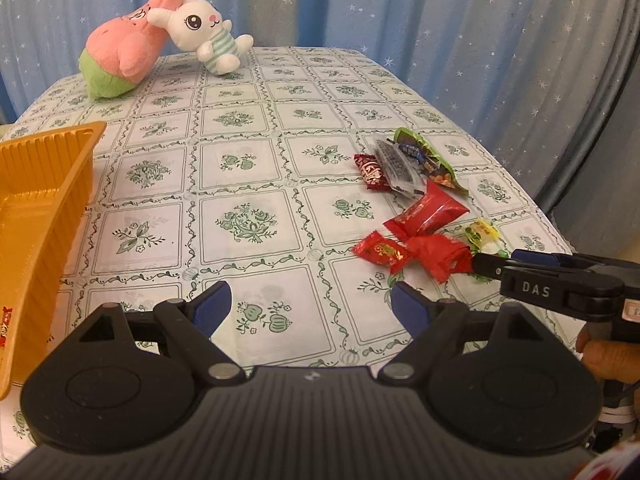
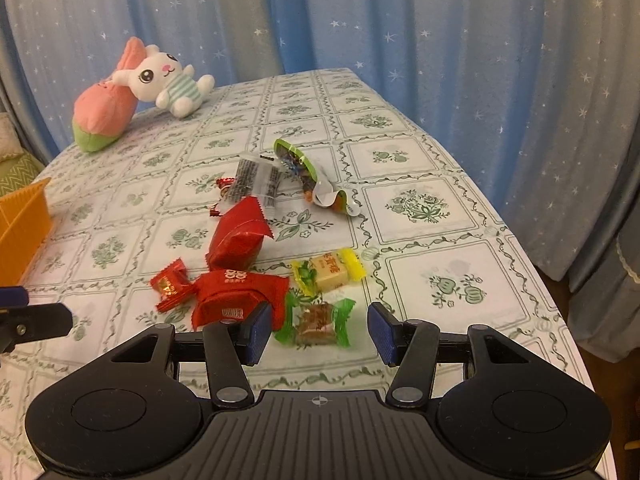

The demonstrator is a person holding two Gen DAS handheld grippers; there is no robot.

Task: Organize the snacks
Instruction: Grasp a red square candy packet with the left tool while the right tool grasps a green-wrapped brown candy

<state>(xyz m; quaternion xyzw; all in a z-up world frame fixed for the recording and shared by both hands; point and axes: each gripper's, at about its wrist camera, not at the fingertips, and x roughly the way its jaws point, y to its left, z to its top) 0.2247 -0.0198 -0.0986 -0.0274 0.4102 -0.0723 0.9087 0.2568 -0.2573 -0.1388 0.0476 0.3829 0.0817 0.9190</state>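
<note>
Right gripper over the near edge of the snack scatter, jaws partly open and holding nothing, blue pads astride the green-wrapped candy without pressing on it. Candy directly between the jaws at 12 o'clock from the gripper body, long axis running 9 to 3 o'clock, twisted green ends toward each pad; grip line therefore along the wrapper's length rather than across its brown block, a point that probably calls for either a roll of the wrist or a pinch on the twisted ends. Just beyond at 12 o'clock, yellow-wrapped candy; at 10 o'clock, touching the left pad, the large red packet, likely to be caught in a closing grip. Farther out at 11 to 12 o'clock: second red packet, clear dark-printed sachet, green foil pouch. Left gripper wide open and empty above bare tablecloth, snack scatter at its 2 o'clock, orange tray at its 9 o'clock. Right hand clearly the nearer to the candy; left hand the nearer to the tray, the presumed destination. Plush rabbit and pink plush at the far 10 o'clock corner, well apart from the work.
</note>
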